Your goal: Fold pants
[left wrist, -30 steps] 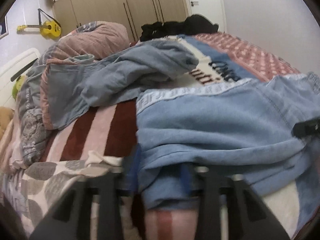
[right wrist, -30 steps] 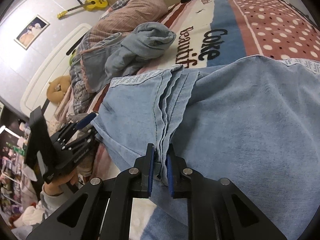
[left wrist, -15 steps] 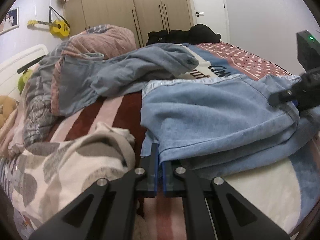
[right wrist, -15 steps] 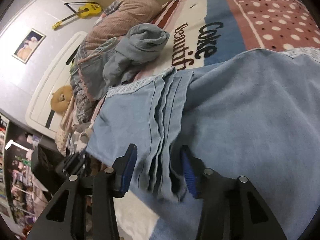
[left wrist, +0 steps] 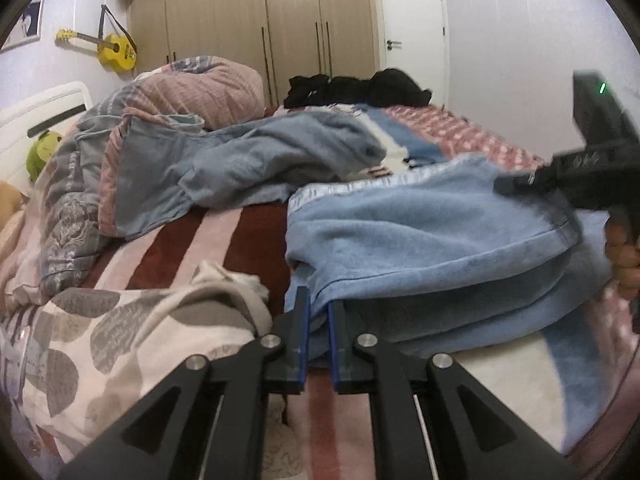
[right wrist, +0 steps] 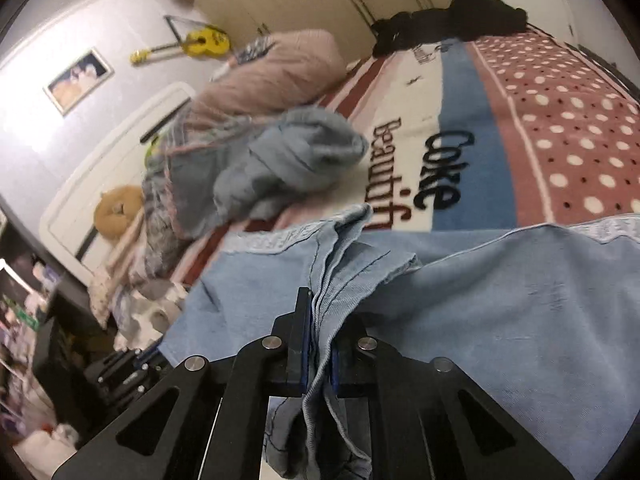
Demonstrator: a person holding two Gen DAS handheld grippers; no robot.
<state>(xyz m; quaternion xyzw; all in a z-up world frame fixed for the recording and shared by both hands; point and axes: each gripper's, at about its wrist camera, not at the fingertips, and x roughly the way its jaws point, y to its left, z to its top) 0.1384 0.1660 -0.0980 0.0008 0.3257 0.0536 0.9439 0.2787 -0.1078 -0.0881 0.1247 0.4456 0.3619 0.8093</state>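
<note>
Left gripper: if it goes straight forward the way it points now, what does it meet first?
The left gripper already pinches the light blue denim pants, so it meets more of that fabric first. Beyond lies the striped blanket; depth is unclear.

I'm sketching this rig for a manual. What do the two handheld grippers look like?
Both match: the left gripper and right gripper have black angular linkage arms with triangular cutouts, silver pivot bolts and blue pads inside the fingers. The right gripper's boxy black body carries a green light.

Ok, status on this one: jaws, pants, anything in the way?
Left gripper shut on pants edge. Right gripper just closed on bunched hem. Second denim garment crumpled beyond, not touching.
</note>
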